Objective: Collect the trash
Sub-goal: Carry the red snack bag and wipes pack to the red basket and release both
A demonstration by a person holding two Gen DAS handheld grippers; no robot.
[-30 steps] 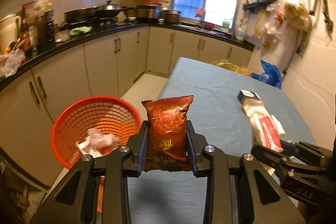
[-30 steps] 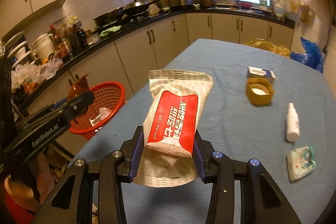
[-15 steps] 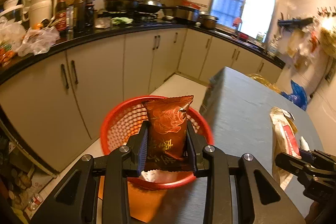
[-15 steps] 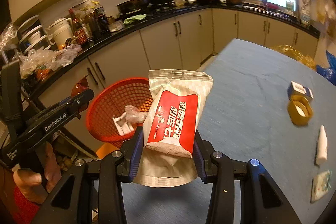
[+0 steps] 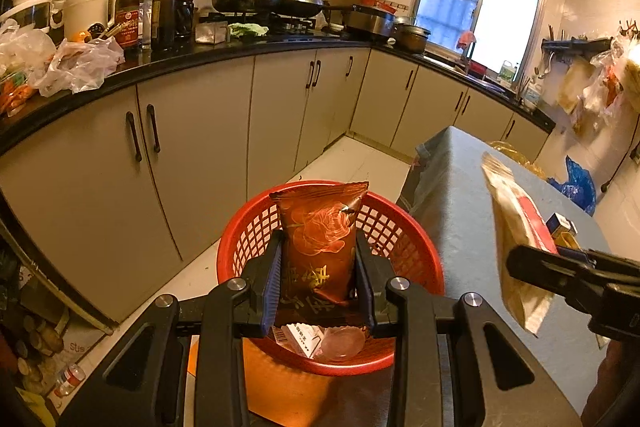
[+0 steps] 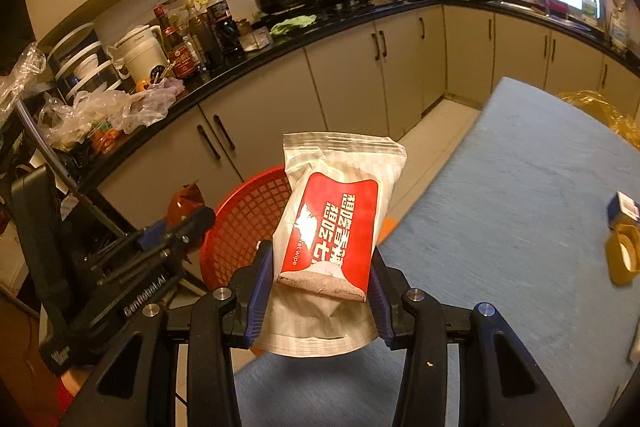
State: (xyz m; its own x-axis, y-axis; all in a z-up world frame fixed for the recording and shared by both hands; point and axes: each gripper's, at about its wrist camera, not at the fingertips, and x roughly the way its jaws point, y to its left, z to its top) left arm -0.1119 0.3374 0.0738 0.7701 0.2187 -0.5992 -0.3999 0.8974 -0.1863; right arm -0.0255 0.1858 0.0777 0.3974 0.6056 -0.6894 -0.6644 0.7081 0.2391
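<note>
Between the left gripper's fingers a dark red foil snack packet is pinched, above the round red plastic mesh basket on the floor. Beside the blue-grey desk, the right gripper's fingers pinch a white-and-red wet-wipe pack.

Both wrist views look forward and down along own fingers; shared: red basket, counter, table edge.

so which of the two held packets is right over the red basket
The brown snack packet in the left tool; the wet wipe pack sits beside the basket.
</note>
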